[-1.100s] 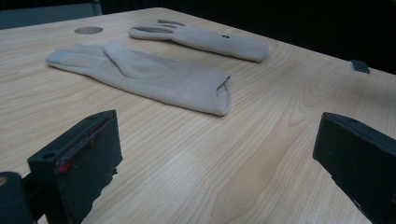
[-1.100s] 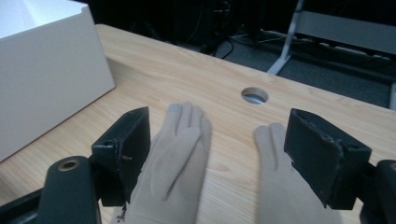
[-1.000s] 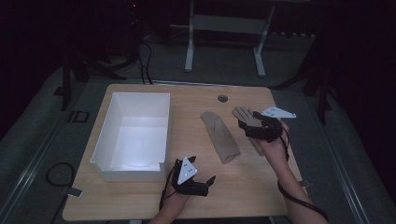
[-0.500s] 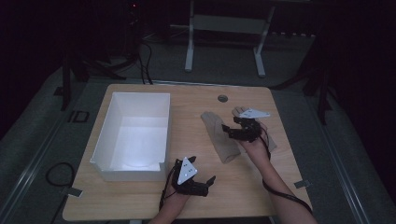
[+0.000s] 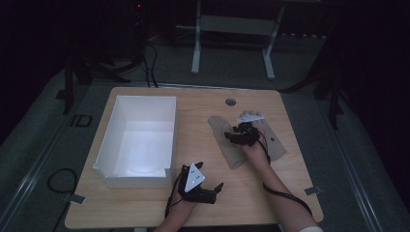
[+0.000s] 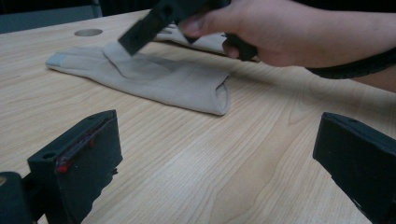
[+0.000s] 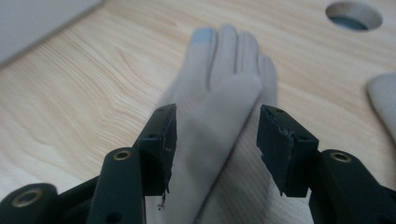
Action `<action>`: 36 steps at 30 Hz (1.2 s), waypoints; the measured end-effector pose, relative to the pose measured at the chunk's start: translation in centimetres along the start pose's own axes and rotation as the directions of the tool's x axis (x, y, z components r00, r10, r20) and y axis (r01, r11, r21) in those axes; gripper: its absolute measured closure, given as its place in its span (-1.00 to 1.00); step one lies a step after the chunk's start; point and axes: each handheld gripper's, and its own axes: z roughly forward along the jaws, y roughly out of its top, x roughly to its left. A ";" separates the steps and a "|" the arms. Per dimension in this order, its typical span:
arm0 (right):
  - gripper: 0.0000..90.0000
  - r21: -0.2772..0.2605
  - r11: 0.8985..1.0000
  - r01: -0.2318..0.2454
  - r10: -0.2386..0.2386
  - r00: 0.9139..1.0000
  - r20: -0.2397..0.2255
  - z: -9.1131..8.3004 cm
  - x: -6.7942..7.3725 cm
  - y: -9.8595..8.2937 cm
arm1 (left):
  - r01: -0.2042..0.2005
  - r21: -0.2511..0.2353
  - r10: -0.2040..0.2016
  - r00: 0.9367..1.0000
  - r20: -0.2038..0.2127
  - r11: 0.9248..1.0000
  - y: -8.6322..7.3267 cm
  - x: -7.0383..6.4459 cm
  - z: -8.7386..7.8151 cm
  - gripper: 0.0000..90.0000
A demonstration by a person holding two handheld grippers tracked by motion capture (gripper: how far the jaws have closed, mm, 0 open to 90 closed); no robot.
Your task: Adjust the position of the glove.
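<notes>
Two beige gloves lie on my table. My right gripper hovers over the nearer one, jaws apart around its thumb (not pinching). Left gripper rests wide open near the white bin.

Table is pale wood with a smooth matt finish. The glove is soft beige cloth, matt too. Box at 9 o'clock looks like matt white plastic.

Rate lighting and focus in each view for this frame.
High view: dim, dark surround, white box brightest. Left gripper view: well lit, glove sharp, right gripper motion-blurred. Right gripper view: its own fingers sharp, glove beyond soft.
</notes>
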 end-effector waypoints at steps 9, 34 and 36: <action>0.09 0.044 0.999 0.023 -0.024 1.000 0.013 1.5 -0.4 -1.0 | 0.002 0.001 -0.002 1.000 0.000 1.000 0.0 0.0 0.0 -0.97; 0.78 -0.155 0.979 -0.132 0.132 0.991 -0.007 -6.8 3.2 3.7 | 0.007 -0.001 -0.007 1.000 -0.012 1.000 0.0 0.1 0.0 -0.97; 0.78 -0.177 0.974 -0.145 0.149 0.989 0.012 -7.7 3.7 3.7 | 0.004 -0.002 -0.004 1.000 -0.011 1.000 0.0 0.1 0.0 -0.97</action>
